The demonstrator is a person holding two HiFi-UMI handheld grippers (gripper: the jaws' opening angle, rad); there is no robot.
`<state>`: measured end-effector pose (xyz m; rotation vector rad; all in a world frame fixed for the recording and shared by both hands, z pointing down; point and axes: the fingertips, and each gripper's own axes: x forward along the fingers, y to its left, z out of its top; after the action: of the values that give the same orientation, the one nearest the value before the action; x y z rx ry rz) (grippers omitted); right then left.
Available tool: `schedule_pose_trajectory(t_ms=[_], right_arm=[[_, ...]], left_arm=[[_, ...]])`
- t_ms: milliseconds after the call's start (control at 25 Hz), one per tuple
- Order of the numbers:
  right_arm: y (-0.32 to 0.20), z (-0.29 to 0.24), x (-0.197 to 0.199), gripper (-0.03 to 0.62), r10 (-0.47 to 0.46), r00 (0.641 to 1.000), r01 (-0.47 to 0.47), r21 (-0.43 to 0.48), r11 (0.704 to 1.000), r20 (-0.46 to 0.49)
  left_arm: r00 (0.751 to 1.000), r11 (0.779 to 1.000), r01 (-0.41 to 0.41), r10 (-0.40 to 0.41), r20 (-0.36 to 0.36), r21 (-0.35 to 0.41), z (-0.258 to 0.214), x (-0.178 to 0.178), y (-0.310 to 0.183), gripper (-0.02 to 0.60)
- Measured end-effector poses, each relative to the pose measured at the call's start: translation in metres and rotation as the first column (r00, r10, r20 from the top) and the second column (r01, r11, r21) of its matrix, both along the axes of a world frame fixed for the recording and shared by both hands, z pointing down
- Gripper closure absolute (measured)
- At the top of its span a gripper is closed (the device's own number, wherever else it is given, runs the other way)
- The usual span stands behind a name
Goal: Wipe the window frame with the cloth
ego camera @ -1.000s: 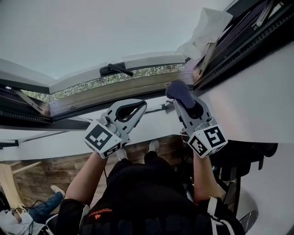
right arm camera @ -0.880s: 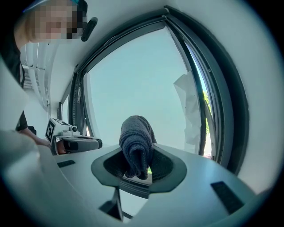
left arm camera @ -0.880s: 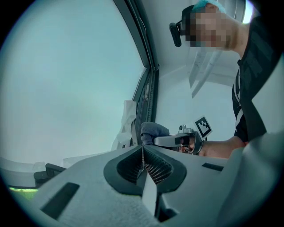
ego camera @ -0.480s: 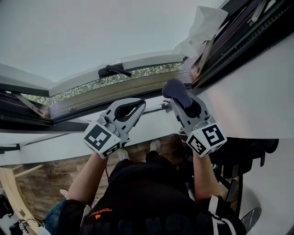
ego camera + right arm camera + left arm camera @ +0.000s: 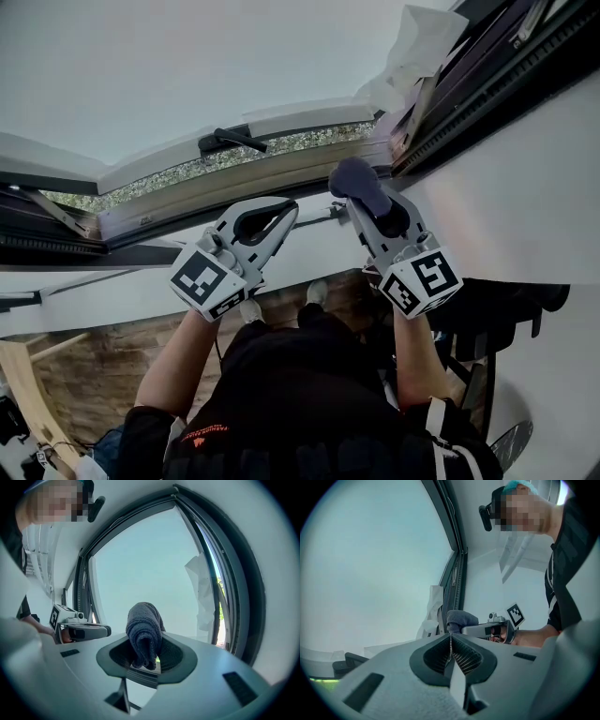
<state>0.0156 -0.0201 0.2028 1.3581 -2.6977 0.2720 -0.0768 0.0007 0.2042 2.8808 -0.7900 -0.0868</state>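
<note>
Grey plastic left gripper point(image 5: 287, 215) sits just under the bottom rail of the dark grey window frame point(image 5: 497, 80), fingers point(image 5: 465, 656) pressed together with nothing between them. Its cube point(image 5: 208, 284) shows a black-and-white square marker. Right gripper point(image 5: 370, 202) has its fingers clamped on the rolled dark blue-grey cloth point(image 5: 359, 185). The cloth runs lengthwise along the fingers and pokes up at the frame's bottom right corner. It's very near the frame, can't tell if it's touching. Orange print on the person's black shirt point(image 5: 281, 403) is too small to read.
</note>
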Motion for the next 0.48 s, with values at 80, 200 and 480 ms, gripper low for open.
schedule_pose_trajectory(t_ms=[80,200,480], right_arm=[[0.0,0.0015,-0.0001,0.48,0.0,1.0,0.0,-0.002,1.0,-0.003],[-0.0002,0.0043,0.0007,0.48,0.004,1.0,-0.004,-0.009,1.0,-0.005],[-0.0001,0.0052,0.0028,0.48,0.004,1.0,-0.004,-0.011,1.0,-0.002]], left_arm=[[1.0,1.0,-0.002,0.002,0.0,-0.002,0.0006,0.0008,0.0,0.554],[1.0,1.0,-0.003,0.003,0.0,-0.004,0.0014,0.0015,-0.0001,0.554],[1.0,1.0,-0.006,0.006,0.0,-0.003,0.0009,0.0041,-0.0003,0.554]])
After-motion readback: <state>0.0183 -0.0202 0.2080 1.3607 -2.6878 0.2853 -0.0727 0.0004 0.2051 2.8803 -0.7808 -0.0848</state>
